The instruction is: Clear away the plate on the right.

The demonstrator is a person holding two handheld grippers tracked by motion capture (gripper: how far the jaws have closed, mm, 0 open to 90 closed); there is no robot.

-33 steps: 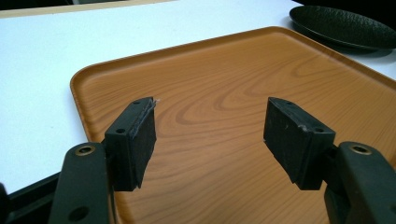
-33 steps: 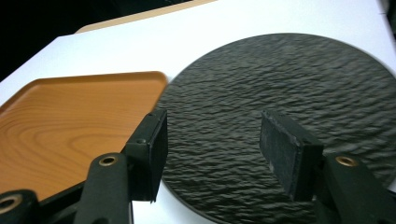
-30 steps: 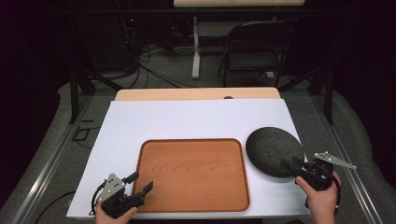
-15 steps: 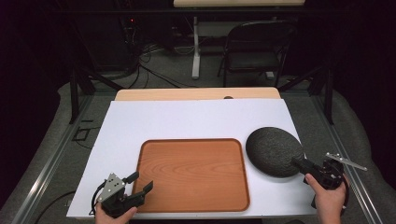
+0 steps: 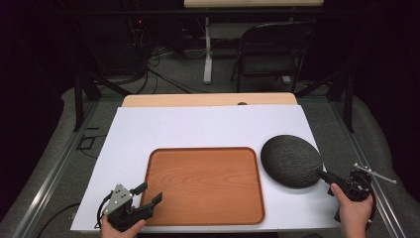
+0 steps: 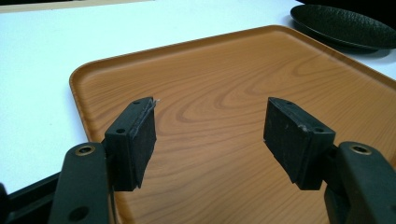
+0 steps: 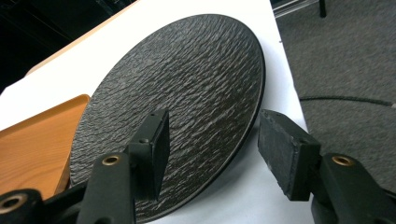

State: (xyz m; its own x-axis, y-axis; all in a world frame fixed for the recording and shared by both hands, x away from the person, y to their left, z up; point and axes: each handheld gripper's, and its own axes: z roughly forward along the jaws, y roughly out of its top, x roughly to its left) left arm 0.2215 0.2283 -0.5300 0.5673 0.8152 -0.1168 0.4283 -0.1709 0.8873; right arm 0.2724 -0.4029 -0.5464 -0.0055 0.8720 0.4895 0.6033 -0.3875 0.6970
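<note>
Straddling the black plate's (image 7: 187, 93) rim, right gripper (image 7: 212, 149) jaws gape; left gripper (image 6: 210, 135) likewise.

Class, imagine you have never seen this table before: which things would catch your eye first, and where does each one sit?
The wooden tray draws the eye first, lying near the front of the white table cover. Just right of it sits a dark, rough-textured round plate. The left tongs hang open over the tray's near left corner, while the right tongs are open at the plate's near right rim.
</note>
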